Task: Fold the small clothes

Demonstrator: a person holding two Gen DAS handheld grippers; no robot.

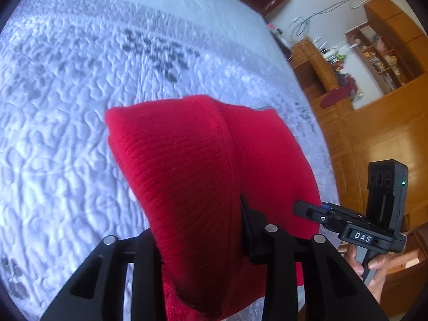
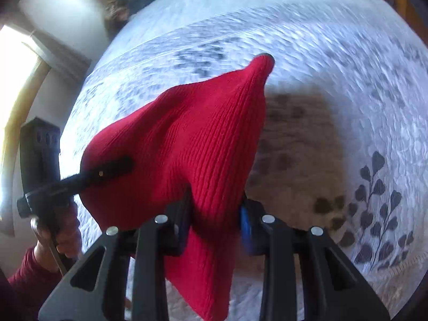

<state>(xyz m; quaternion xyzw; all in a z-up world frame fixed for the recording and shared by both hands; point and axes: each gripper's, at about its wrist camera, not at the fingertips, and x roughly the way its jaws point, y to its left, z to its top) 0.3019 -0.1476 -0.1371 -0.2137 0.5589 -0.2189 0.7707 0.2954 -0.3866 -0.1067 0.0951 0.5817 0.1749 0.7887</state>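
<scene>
A red knitted garment [image 1: 198, 160] hangs in the air above the bed, held by both grippers. My left gripper [image 1: 203, 235] is shut on its near edge, and the fabric drapes over and hides the fingertips. My right gripper [image 2: 214, 214] is shut on another edge of the same red garment [image 2: 203, 144]. The right gripper also shows at the right of the left wrist view [image 1: 307, 210], pinching the cloth. The left gripper shows at the left of the right wrist view [image 2: 112, 169], clamped on the cloth.
A white quilted bedspread [image 1: 80, 107] with grey leaf prints [image 2: 377, 208] lies under the garment. A brownish patch [image 2: 299, 160] lies on the bed below it. Wooden cabinets and shelves [image 1: 374, 80] stand beyond the bed. A bright window [image 2: 13, 80] is at the left.
</scene>
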